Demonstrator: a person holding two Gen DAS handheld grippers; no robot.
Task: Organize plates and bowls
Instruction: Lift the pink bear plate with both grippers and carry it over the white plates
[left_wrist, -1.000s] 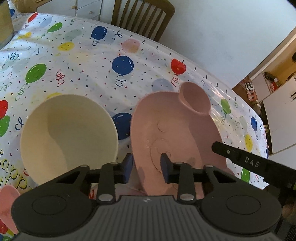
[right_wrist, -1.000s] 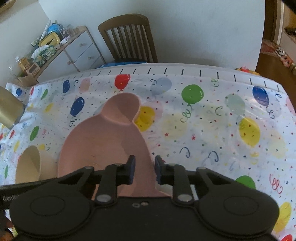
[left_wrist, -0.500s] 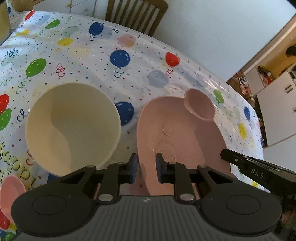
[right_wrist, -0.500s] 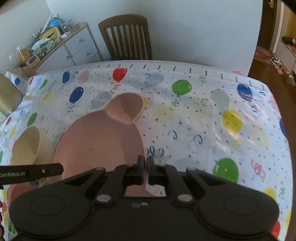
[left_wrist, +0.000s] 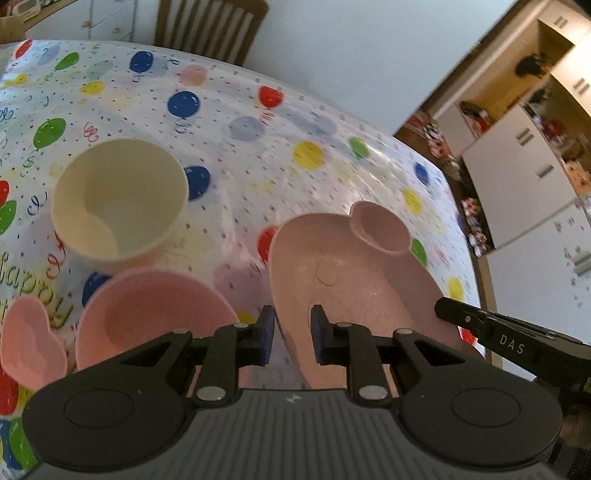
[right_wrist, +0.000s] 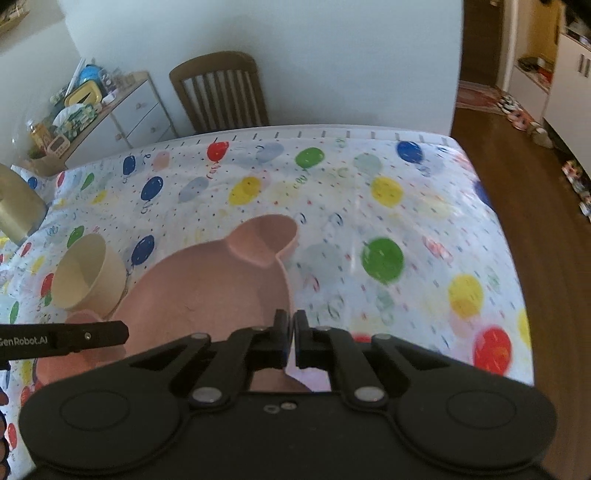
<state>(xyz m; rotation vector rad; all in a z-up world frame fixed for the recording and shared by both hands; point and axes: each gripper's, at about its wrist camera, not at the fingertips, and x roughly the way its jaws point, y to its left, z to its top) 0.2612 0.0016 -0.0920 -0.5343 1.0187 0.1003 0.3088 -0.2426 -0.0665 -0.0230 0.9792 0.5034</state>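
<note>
Both grippers pinch one dusty-pink bear-shaped plate with a round ear (left_wrist: 354, 280), lifted off the balloon-print tablecloth (left_wrist: 258, 147). The left gripper (left_wrist: 289, 338) clamps the plate's rim at its nine o'clock side, its jaws narrowed onto the edge. The right gripper (right_wrist: 290, 341) has its jaws pressed nearly together on the rim at three o'clock. In the left wrist view, a cream round bowl (left_wrist: 120, 199) stands at ten o'clock from the plate, and a lighter pink bear-shaped bowl (left_wrist: 155, 314) sits at eight o'clock, just beside the cream one.
</note>
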